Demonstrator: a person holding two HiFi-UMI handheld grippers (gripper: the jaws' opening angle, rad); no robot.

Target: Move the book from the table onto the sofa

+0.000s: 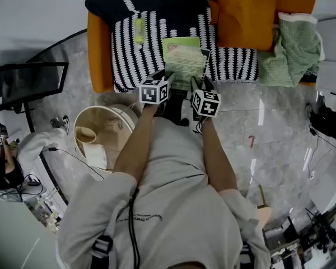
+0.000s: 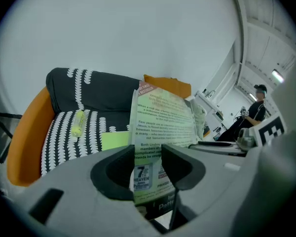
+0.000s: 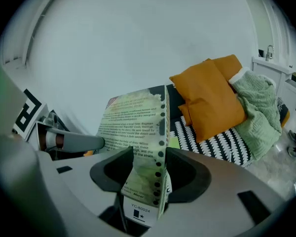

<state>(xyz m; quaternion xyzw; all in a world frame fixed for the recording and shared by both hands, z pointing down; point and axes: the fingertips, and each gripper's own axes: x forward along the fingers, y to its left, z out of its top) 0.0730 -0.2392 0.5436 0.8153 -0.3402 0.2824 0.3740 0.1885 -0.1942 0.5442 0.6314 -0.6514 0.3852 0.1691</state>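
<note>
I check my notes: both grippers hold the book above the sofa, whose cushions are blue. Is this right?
No. The cushions are orange, not blue, as the right gripper view shows. The left gripper and right gripper do hold the book above the sofa.

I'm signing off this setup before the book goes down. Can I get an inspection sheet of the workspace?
Surface: orange sofa with black-and-white patterned cover, seat partly free.
Job's things: green-covered paperback book held over the seat, not yet set down.
Clutter: yellow-green tube and lime sheet on the seat; orange cushions and green knitted blanket at one end.
Grippers: left gripper and right gripper both shut on the book.
Cables: black cable on the floor beside the round wooden table.
Surroundings: grey marble floor, dark monitor, a bystander.
</note>
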